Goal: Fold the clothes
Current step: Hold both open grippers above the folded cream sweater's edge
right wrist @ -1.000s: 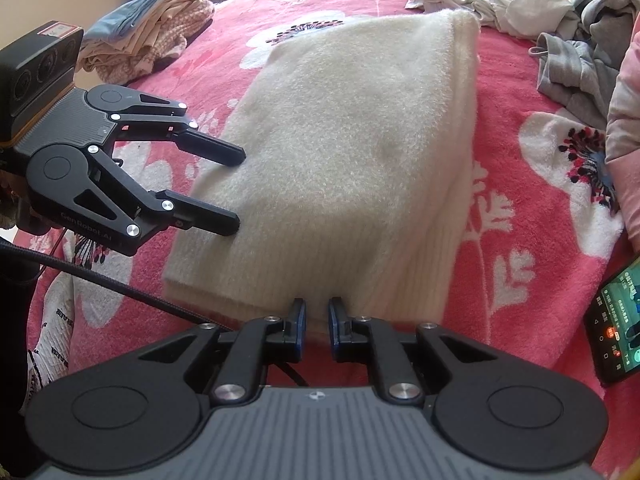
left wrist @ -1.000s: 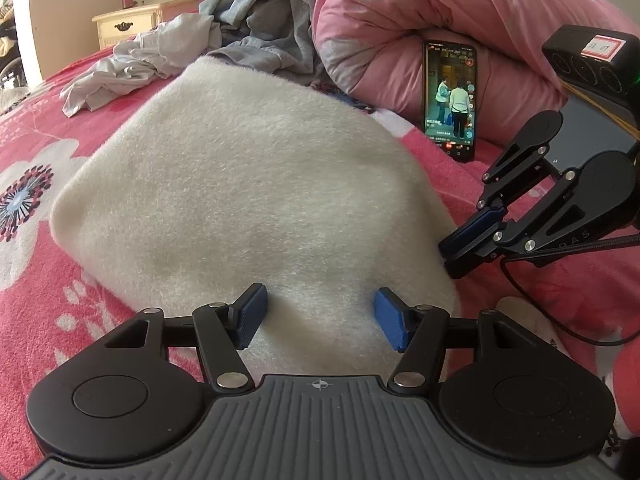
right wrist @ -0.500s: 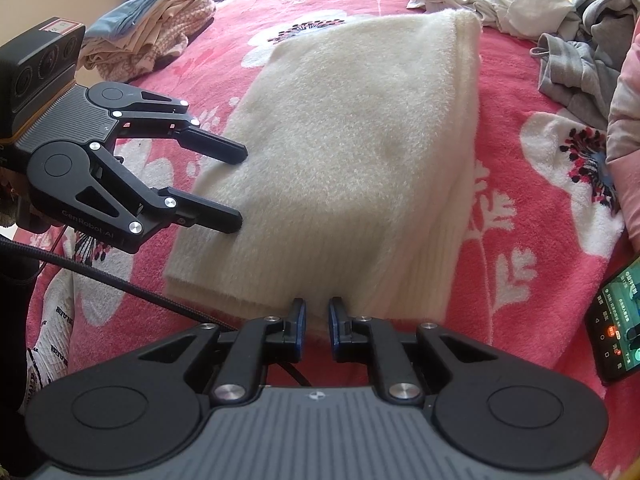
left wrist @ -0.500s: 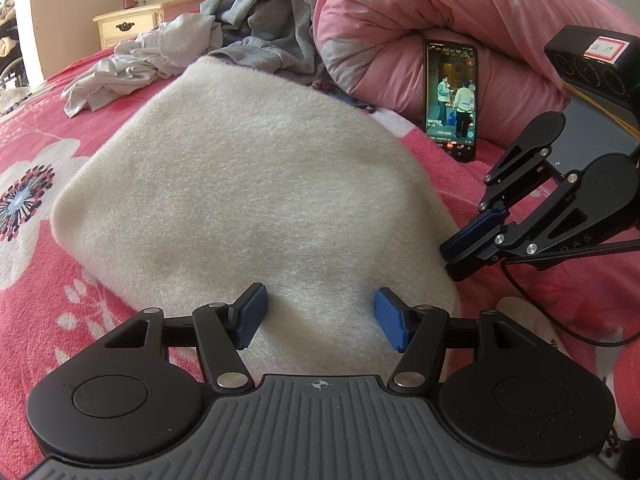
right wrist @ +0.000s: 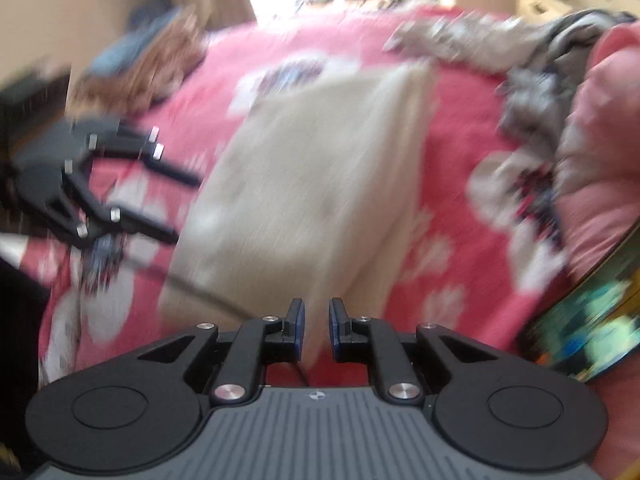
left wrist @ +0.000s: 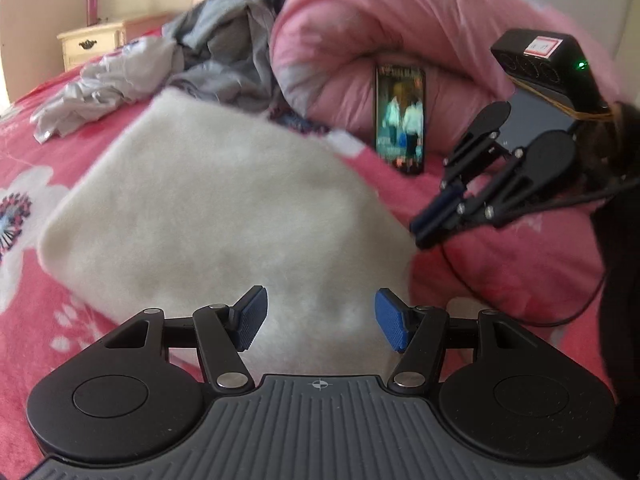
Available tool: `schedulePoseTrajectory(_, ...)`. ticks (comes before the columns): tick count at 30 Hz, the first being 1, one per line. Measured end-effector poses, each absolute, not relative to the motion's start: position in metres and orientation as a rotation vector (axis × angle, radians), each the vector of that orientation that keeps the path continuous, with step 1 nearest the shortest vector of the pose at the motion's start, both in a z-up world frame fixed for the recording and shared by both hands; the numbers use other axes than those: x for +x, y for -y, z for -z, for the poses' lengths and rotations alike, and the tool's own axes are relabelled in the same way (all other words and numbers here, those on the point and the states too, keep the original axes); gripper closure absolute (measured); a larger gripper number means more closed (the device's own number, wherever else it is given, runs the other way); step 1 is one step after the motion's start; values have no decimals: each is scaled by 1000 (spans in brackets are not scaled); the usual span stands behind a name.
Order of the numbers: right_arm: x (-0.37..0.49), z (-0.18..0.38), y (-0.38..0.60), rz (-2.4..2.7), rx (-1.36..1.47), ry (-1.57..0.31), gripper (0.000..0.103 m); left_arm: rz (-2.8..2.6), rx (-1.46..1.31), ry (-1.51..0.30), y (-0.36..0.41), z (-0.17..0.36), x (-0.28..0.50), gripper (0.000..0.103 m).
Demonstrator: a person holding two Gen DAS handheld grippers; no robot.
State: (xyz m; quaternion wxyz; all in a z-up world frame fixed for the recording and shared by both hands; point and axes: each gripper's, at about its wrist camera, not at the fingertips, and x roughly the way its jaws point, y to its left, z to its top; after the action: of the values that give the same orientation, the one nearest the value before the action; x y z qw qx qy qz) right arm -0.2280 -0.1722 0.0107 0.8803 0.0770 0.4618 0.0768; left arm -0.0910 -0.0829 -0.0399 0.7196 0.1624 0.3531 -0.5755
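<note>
Bed [left wrist: 500, 264]: one folded sweater [left wrist: 208, 208] (cream).

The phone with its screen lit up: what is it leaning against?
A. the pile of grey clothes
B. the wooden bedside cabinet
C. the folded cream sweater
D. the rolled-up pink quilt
D. In the left wrist view the phone stands on its end on the red bedspread, propped against the pink quilt; the cream sweater lies apart from it.
</note>
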Motion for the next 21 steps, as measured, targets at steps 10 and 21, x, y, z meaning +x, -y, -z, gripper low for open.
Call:
schedulePoseTrajectory(10, -158, -16, 154, -219, 167, -841, 88, 920, 317, -974, 103, 53, -32, 43)
schedulePoseTrajectory(21, -114, -11, 133, -185, 29, -860, 90, 836, 338, -1065, 117, 60, -29, 42)
